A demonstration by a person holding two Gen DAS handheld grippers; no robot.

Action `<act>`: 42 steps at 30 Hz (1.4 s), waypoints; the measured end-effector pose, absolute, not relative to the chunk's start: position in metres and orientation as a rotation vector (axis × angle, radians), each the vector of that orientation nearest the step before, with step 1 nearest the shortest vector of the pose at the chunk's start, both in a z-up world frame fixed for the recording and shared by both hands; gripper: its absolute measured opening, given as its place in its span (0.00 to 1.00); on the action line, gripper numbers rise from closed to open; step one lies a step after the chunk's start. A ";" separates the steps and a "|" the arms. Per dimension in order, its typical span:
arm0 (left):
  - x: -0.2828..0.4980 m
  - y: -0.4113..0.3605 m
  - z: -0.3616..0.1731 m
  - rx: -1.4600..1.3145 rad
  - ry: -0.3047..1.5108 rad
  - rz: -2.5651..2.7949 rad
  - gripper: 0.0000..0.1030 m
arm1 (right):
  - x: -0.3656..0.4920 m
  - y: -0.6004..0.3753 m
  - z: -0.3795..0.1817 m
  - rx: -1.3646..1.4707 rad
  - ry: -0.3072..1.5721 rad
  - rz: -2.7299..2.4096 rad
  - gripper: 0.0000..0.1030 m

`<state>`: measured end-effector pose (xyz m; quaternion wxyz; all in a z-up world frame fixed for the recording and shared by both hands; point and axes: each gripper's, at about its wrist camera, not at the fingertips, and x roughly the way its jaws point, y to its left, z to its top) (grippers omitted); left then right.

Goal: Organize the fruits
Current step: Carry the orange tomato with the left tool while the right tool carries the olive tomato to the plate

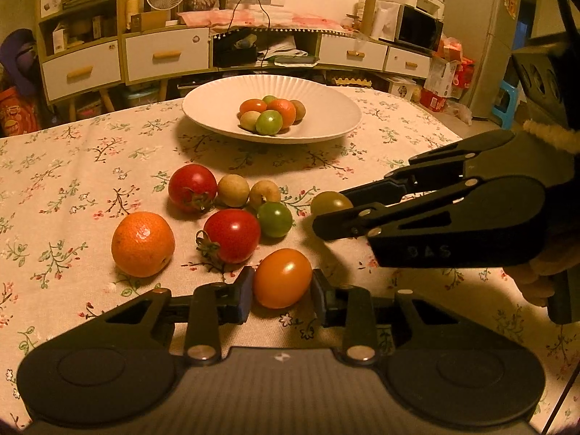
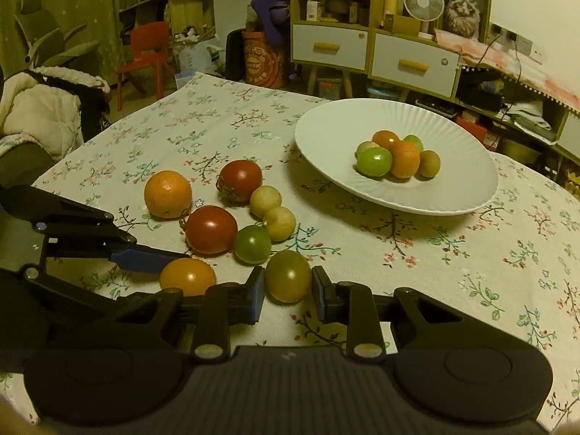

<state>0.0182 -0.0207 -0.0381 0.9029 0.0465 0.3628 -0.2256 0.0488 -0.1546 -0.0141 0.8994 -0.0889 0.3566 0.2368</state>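
left tool (image 1: pixel 279 291) open astride orange oval tomato (image 1: pixel 282 278) | right tool (image 2: pixel 286 295) open astride olive-green tomato (image 2: pixel 288 276) | both staged for white ridged plate (image 2: pixel 453 195) near table's far edge

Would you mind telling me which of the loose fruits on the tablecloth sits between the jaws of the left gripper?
The orange-yellow tomato, nearest the left gripper; the olive-green tomato sits in the right gripper instead.

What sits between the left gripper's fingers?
An orange-yellow oval tomato resting on the floral tablecloth sits between the left gripper fingers, seen in the left wrist view.
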 end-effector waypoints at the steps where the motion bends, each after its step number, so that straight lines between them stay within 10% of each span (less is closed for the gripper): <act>1: 0.018 -0.020 -0.037 0.093 0.750 -0.467 0.37 | 0.049 -0.156 -0.014 -0.179 0.738 0.488 0.24; 42: 0.108 -0.075 0.006 0.003 0.700 -0.477 0.36 | 0.139 -0.228 0.024 0.027 0.688 0.347 0.24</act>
